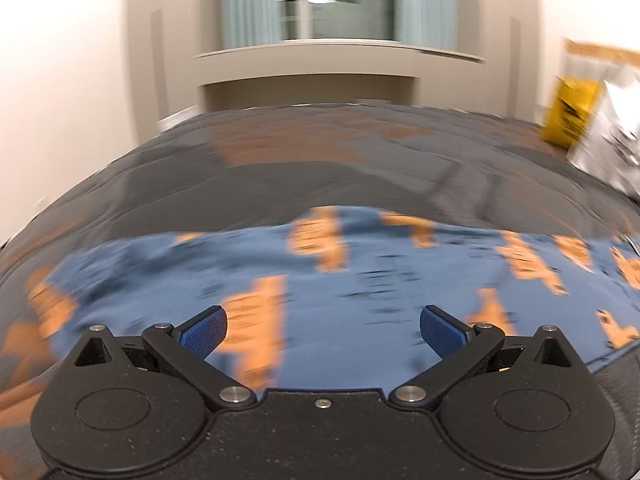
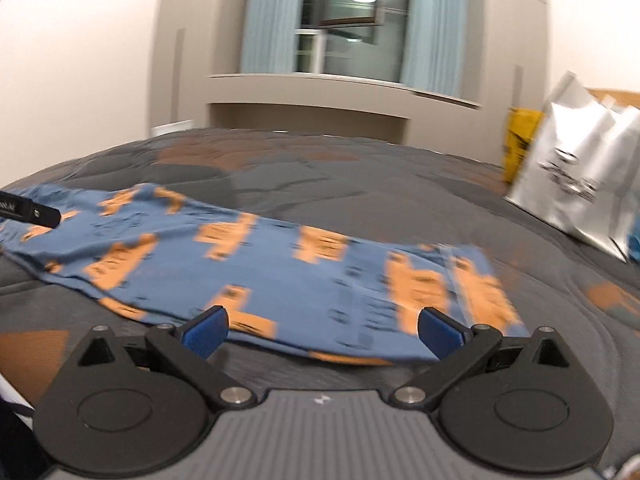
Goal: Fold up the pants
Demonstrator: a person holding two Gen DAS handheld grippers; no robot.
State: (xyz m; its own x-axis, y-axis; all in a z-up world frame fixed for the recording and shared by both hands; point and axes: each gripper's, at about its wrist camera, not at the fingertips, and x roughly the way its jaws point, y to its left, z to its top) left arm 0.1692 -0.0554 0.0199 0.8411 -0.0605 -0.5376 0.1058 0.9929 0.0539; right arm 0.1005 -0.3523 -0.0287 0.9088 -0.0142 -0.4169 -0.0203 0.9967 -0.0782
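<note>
Left wrist view showed the left gripper (image 1: 323, 330) spread wide and empty over the pants (image 1: 360, 280); the right gripper (image 2: 322, 330) gaped empty too. Both views were blurred, so a hasty pinch risked catching one layer or the quilt (image 2: 360, 184).

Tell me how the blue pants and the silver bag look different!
The blue cotton pants with orange patches lie flat and stretched across the grey quilted bed cover; the shiny silver plastic bag stands up at the right edge. The pants are soft and patterned, the bag crinkly with dark print. Both rest on the cover.
</note>
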